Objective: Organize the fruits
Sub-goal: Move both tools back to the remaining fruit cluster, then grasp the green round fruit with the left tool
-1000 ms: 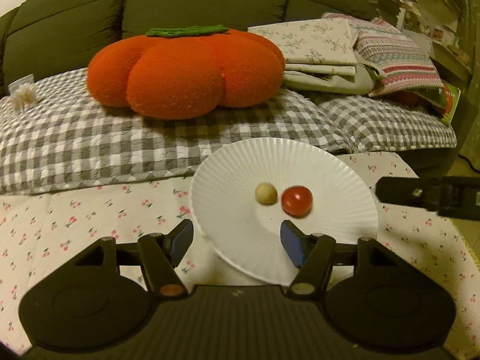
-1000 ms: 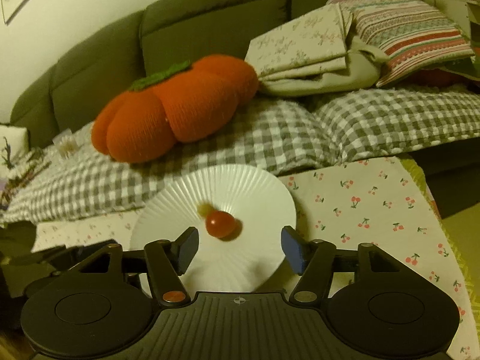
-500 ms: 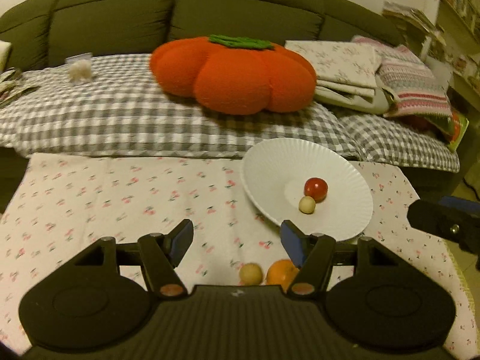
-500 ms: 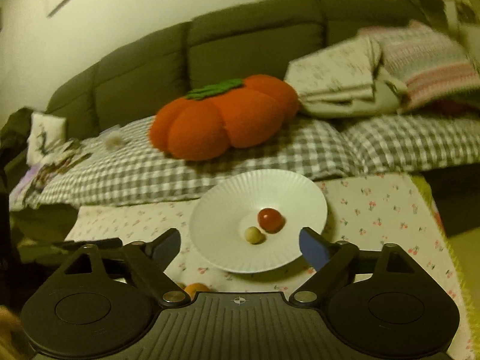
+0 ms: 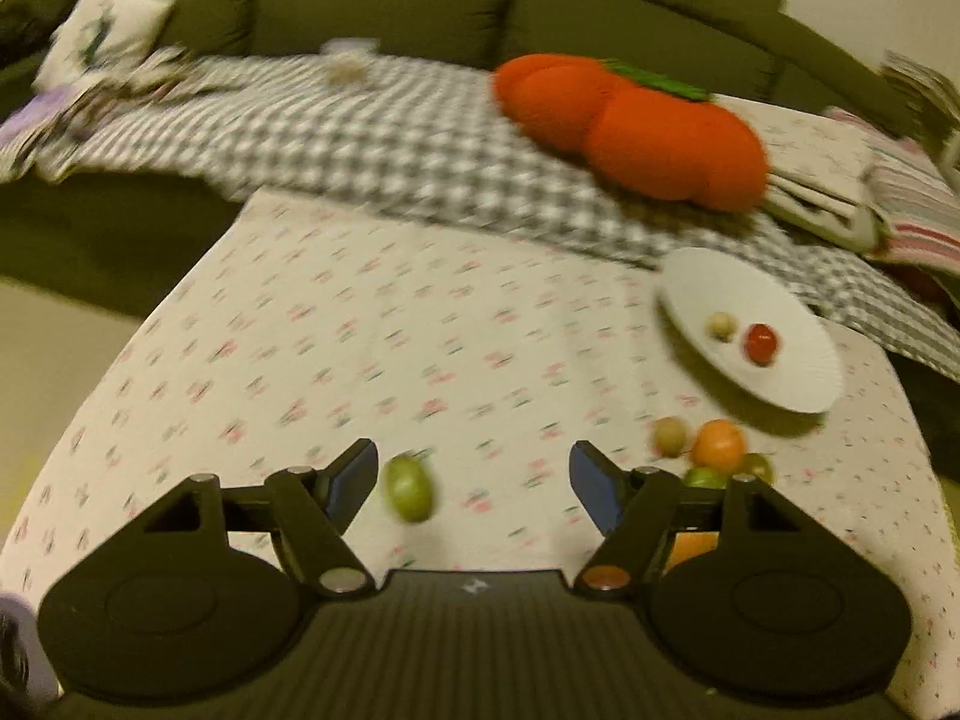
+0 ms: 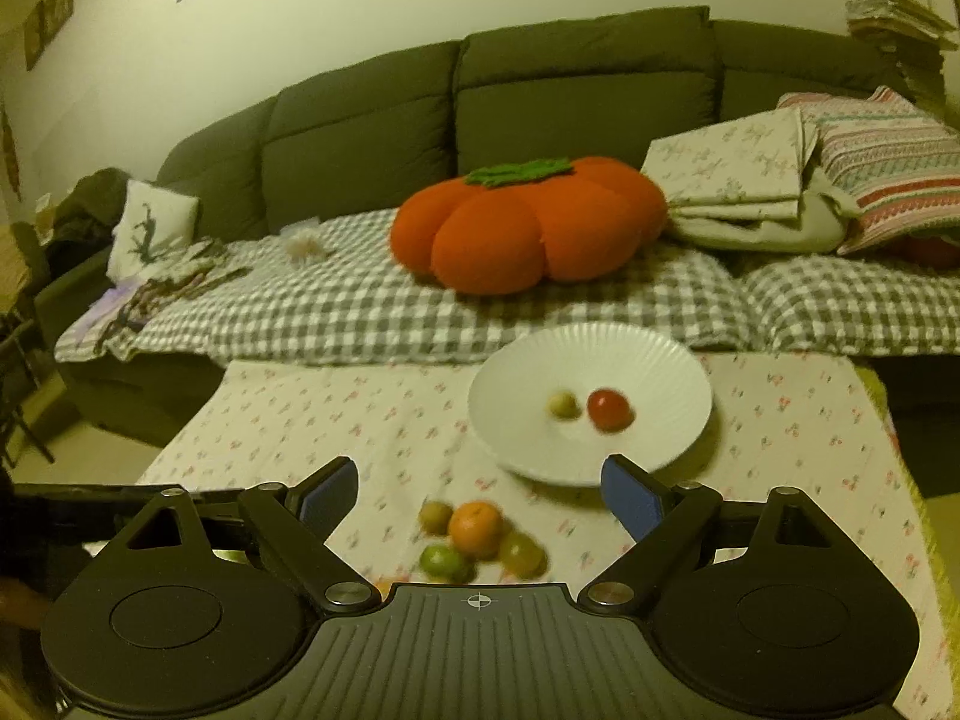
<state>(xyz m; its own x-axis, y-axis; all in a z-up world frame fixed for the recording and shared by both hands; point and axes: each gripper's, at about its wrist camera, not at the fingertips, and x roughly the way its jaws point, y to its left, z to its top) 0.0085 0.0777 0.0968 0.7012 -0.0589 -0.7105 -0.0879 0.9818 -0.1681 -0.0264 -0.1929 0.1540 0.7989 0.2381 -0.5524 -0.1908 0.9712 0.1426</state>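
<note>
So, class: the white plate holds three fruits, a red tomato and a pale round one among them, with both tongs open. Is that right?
Not quite. The white plate holds two fruits, not three: the red tomato and the pale round one, as the right wrist view shows. Both the left tongs and right tongs are open.

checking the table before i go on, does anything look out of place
Yes: most fruit is off the plate. A green fruit lies alone on the cloth, and an orange sits in a loose cluster beside the plate. Only a tomato and a pale fruit are plated.
</note>
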